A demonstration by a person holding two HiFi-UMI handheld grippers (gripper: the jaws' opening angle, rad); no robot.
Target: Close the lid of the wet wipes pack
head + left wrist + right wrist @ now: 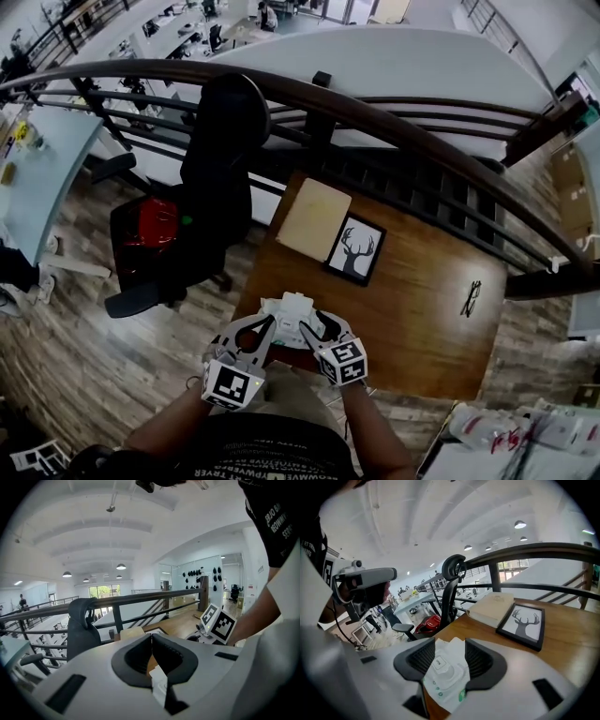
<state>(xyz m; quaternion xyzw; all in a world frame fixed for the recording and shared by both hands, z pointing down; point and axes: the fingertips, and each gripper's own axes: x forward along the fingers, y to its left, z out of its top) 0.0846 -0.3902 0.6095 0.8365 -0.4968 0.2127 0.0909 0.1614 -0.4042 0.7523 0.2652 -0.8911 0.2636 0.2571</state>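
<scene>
White wipes pack (445, 681) lengthwise between spread right hand-held gripper (450, 644); left one (151, 638) pressed together.

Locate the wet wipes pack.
In the head view, the wet wipes pack lies at the near edge of the wooden table, nearer than the deer picture.

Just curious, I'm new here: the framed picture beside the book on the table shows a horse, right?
No horse: the framed picture beside the book on the table shows an antlered deer, clear in the right gripper view.
</scene>
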